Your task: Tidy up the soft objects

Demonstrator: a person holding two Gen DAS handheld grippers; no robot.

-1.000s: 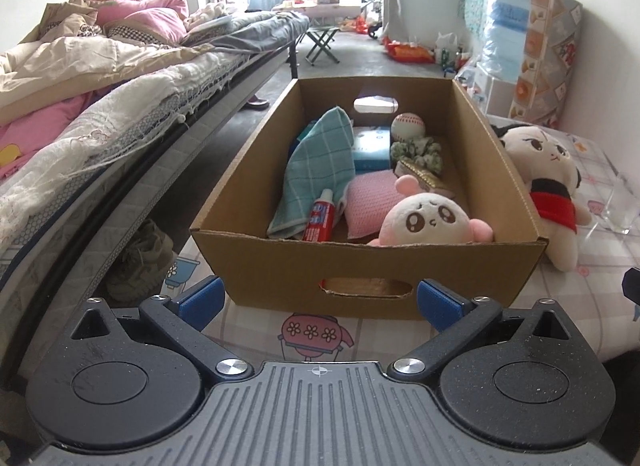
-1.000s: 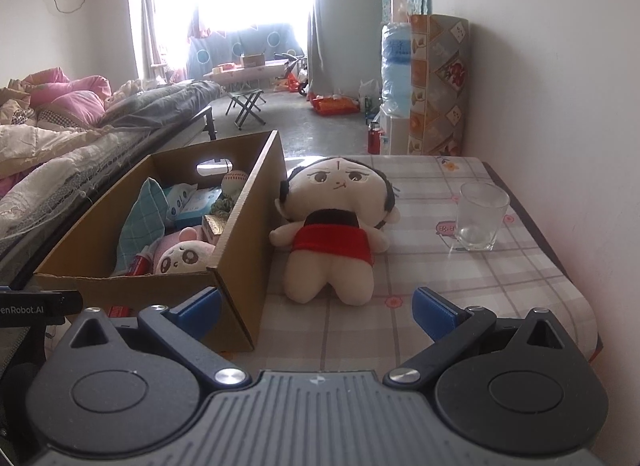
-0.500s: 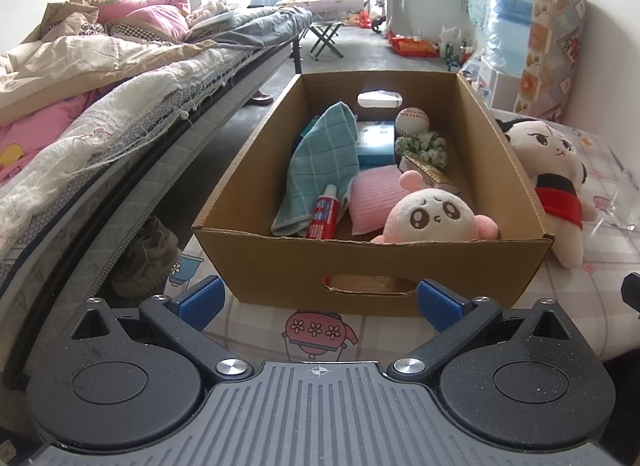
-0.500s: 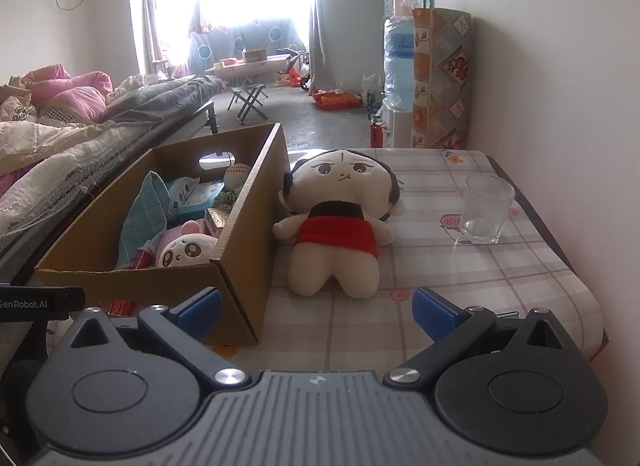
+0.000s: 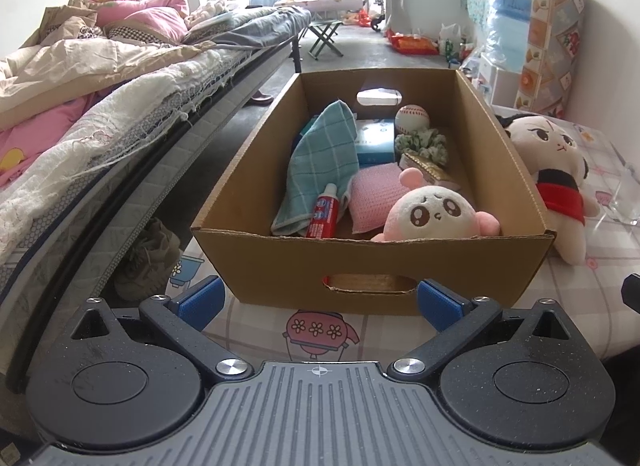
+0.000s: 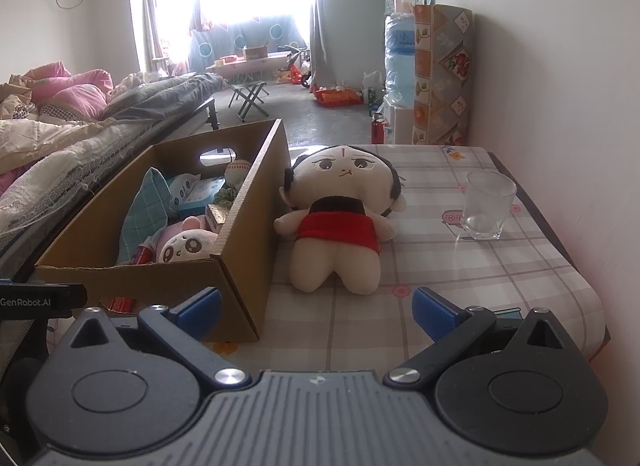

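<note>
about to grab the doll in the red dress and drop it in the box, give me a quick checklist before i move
1. Right gripper open and empty: ok, jaws spread wide.
2. Doll reachable: ok, lying on the table straight ahead of the right gripper, nothing on top of it.
3. Clearance beside the doll: not ok on one side, it lies right against the box wall.
4. Glass out of the way: ok, standing apart from the doll.
5. Room in the box: cannot tell, the pink plush, towel and other items already fill much of it.
6. Left gripper free: ok, open, facing the box.
</note>
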